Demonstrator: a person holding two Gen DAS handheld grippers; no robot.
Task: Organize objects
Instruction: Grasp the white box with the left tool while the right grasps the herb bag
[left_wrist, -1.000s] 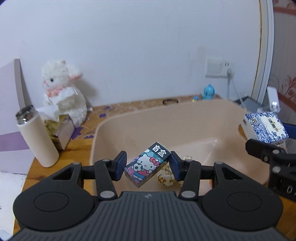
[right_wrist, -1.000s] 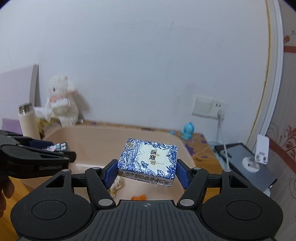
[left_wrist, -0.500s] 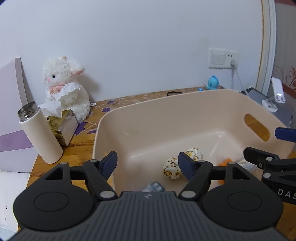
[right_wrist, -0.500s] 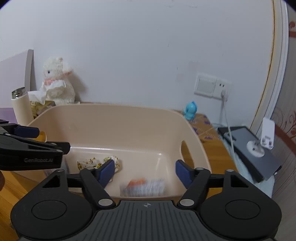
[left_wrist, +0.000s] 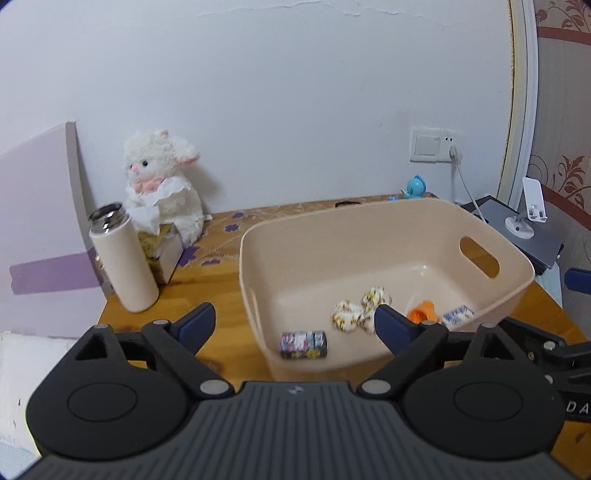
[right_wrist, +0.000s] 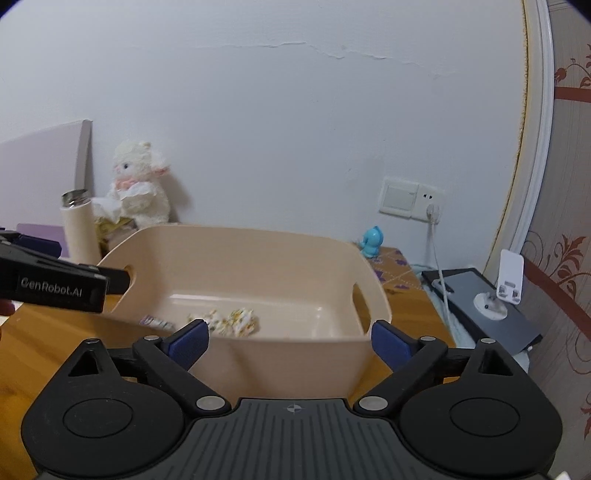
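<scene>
left gripper (left_wrist: 294, 323) and right gripper (right_wrist: 290, 341) are both gaping wide, holding nothing; in the beige bin (left_wrist: 388, 218) the cartoon box (left_wrist: 303, 345) is lying at 6 o'clock, floral bundles (left_wrist: 360, 309) mid-floor, blue-white box (left_wrist: 457, 316) at 4 o'clock; thermos (left_wrist: 123, 260) is standing at 9 o'clock outside.

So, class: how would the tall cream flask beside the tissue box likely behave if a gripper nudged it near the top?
The flask stands upright, tall and narrow, so it would probably tip. Once down, its round body would likely roll.
</scene>
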